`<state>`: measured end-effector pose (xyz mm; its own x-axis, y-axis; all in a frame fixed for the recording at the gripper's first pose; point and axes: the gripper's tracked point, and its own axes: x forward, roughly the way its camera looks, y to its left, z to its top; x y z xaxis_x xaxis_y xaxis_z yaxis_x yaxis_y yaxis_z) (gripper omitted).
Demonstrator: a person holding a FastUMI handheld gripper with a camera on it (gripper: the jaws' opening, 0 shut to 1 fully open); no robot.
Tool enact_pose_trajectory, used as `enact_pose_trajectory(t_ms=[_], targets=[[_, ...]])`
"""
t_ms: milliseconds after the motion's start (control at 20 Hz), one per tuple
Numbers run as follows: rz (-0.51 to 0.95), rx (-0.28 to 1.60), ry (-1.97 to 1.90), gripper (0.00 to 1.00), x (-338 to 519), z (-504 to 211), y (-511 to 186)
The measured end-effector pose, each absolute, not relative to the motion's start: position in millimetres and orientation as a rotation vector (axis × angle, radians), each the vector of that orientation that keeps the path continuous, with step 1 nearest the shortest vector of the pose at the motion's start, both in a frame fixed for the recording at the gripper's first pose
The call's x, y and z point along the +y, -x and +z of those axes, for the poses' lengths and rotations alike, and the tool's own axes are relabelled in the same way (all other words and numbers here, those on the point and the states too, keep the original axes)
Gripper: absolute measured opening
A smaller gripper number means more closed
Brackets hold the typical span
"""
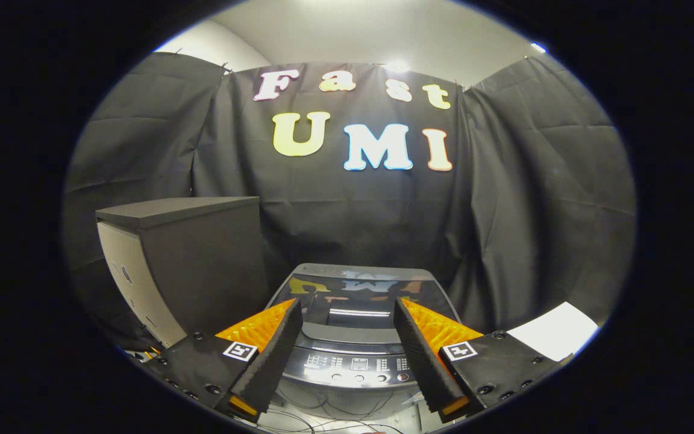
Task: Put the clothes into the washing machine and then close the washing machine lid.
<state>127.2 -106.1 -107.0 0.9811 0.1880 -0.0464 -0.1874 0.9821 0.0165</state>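
Here the washing machine point(356, 325) sits just ahead of the gripper point(347, 310), its glossy dark lid shut flat. The ribbed fingers point(275, 349) spread open, empty. Left of the machine stands a boxy matte cabinet point(190, 259).

Glossy plastic washing machine point(353, 337) with mirror-smooth lid point(359, 295) — matt cabinet point(190, 259) beside it.

The washing machine point(353, 337) stands just right of a dark cabinet point(190, 259); its glossy lid lies shut and flat; its button panel faces forward, lower than the cabinet's top.
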Motion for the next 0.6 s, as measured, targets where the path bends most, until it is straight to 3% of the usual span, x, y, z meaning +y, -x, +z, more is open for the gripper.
enact_pose_trajectory(t_ms=[600], targets=[[0.024, 0.028, -0.04, 0.96, -97.8, -109.5, -5.5]])
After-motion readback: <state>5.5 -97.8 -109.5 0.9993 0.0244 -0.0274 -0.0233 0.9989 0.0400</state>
